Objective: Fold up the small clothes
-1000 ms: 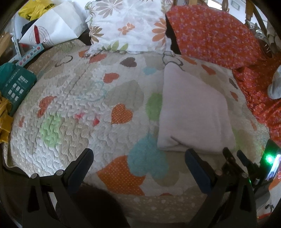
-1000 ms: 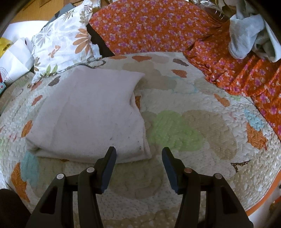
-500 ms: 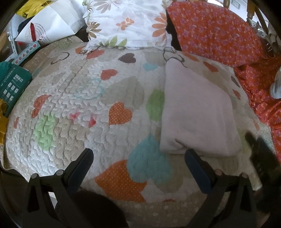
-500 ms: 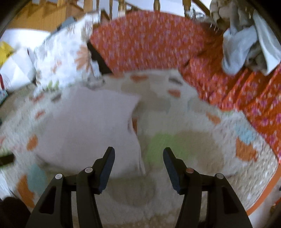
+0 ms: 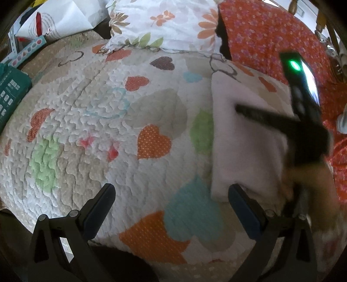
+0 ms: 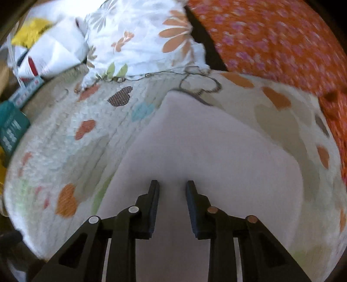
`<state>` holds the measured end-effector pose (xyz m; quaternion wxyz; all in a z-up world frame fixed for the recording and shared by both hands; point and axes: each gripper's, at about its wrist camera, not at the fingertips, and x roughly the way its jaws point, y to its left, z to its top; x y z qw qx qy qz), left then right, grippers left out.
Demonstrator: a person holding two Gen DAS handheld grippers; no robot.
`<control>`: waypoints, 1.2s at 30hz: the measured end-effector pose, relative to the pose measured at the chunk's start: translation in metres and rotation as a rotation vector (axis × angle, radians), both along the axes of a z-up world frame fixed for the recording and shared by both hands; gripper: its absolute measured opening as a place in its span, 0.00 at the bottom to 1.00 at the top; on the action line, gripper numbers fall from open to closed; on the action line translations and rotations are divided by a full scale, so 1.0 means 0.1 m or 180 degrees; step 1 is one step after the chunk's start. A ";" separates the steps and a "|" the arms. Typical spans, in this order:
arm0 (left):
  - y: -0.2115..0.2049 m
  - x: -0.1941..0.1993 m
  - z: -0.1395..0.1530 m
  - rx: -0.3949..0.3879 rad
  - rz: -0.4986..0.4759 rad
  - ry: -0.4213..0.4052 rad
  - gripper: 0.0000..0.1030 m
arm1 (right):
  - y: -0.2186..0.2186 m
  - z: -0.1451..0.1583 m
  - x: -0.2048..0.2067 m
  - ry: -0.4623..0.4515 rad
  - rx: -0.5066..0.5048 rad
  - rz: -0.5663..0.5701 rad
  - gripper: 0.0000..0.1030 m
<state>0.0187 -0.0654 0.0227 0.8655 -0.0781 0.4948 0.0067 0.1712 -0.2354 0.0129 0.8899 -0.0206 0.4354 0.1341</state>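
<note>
A folded pale pink cloth lies flat on a heart-patterned quilt, right of centre in the left wrist view. My left gripper is wide open and empty, low over the quilt just left of the cloth's near corner. My right gripper shows blurred in that view, reaching over the cloth from the right. In the right wrist view the cloth fills the middle, and my right gripper hovers over its near part with the jaws partly closed, a narrow gap between them and nothing held.
A floral pillow and an orange flowered cover lie at the far side. A white bag, a teal box and a strip of coloured shapes sit at the left edge.
My right gripper has swung left over the folded cloth and its jaws have narrowed. My left gripper has barely moved and stays wide open.
</note>
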 end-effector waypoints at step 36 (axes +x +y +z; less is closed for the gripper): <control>-0.40 -0.51 -0.03 -0.0023 -0.0188 0.0078 1.00 | -1.45 -0.14 -1.62 0.0320 0.0501 -0.1140 0.48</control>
